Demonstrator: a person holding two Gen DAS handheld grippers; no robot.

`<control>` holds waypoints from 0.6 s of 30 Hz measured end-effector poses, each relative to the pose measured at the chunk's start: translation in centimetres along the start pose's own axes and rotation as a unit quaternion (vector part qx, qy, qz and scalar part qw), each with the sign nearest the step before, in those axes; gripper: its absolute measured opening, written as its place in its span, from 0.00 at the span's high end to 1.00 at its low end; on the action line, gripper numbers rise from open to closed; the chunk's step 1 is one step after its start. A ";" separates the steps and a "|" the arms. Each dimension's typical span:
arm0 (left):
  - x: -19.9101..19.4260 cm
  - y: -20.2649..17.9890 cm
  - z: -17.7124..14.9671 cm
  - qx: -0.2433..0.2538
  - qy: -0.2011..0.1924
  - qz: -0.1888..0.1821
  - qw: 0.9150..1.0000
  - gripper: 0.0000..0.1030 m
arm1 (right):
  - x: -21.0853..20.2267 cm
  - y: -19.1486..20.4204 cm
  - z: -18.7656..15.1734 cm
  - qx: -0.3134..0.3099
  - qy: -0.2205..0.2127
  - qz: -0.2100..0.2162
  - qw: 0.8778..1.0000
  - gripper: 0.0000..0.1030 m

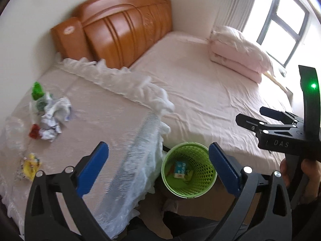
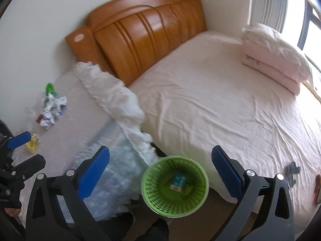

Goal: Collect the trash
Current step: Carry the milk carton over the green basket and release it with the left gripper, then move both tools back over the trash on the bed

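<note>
A green mesh bin (image 1: 188, 172) stands on the floor between the bed and a lace-covered side table (image 1: 96, 124); it also shows in the right wrist view (image 2: 174, 186). A small blue-and-white carton (image 1: 180, 169) lies inside it. On the table lie crumpled white paper (image 1: 53, 118), a green bottle (image 1: 37, 91), a red scrap (image 1: 34, 131), a yellow wrapper (image 1: 30, 165) and clear plastic (image 1: 14, 132). My left gripper (image 1: 158, 168) is open and empty above the bin and table edge. My right gripper (image 2: 160, 168) is open and empty above the bin.
A bed with a pink sheet (image 1: 210, 92) and a wooden headboard (image 1: 120, 38) fills the right. Folded pink bedding and a pillow (image 1: 238, 52) lie by the window. Small dark and red items (image 2: 293, 170) lie on the bed's right edge.
</note>
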State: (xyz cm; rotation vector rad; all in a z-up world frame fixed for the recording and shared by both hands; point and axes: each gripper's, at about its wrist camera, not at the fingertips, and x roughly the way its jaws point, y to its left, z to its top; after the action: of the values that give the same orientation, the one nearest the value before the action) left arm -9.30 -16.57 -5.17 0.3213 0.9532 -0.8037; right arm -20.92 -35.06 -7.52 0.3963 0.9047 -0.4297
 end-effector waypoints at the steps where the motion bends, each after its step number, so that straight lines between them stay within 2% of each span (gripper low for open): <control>1: -0.3 0.5 0.0 -0.005 -0.002 0.000 1.000 0.07 | 0.0 0.8 0.2 -0.006 -0.001 0.003 1.000 0.02; 18: -2.0 6.4 -2.3 -0.064 -0.007 0.027 0.998 0.07 | 0.5 7.0 0.5 -0.049 0.006 0.033 0.998 0.02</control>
State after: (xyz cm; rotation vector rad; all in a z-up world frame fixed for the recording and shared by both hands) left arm -6.62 -9.99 -5.45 0.2300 0.9744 -0.6920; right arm -16.72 -29.49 -6.59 0.3375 0.9192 -0.3209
